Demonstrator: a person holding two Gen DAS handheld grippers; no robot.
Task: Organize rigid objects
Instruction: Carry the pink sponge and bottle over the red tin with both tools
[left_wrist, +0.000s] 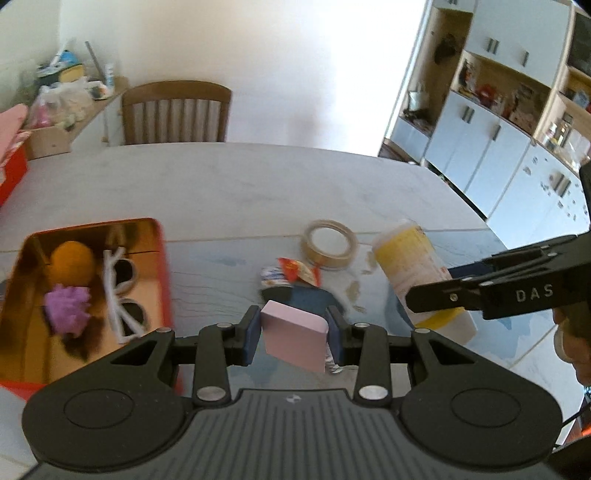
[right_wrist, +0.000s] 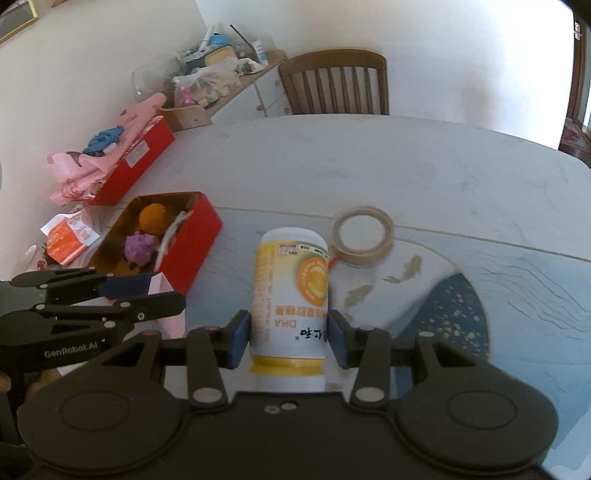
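My left gripper (left_wrist: 294, 334) is shut on a flat pink block (left_wrist: 293, 338), held tilted above the table. To its left lies an open red tin (left_wrist: 162, 258) with an orange ball (left_wrist: 72, 264), a purple pompom (left_wrist: 68, 308) and white sunglasses (left_wrist: 123, 291) inside. My right gripper (right_wrist: 290, 332) is shut on a white and yellow supplement bottle (right_wrist: 291, 291), base pointing away from the camera. The same bottle (left_wrist: 413, 273) shows at the right of the left wrist view. A roll of tape (left_wrist: 328, 245) and a red and white snack wrapper (left_wrist: 291, 273) lie on the table beyond.
The table (right_wrist: 406, 166) has a grey top with a blue fish-pattern mat. A second red box (right_wrist: 136, 166) with pink cloth and a torn orange packet (right_wrist: 70, 236) sit at the left. A wooden chair (right_wrist: 336, 83) stands at the far edge; white cabinets (left_wrist: 498, 147) stand right.
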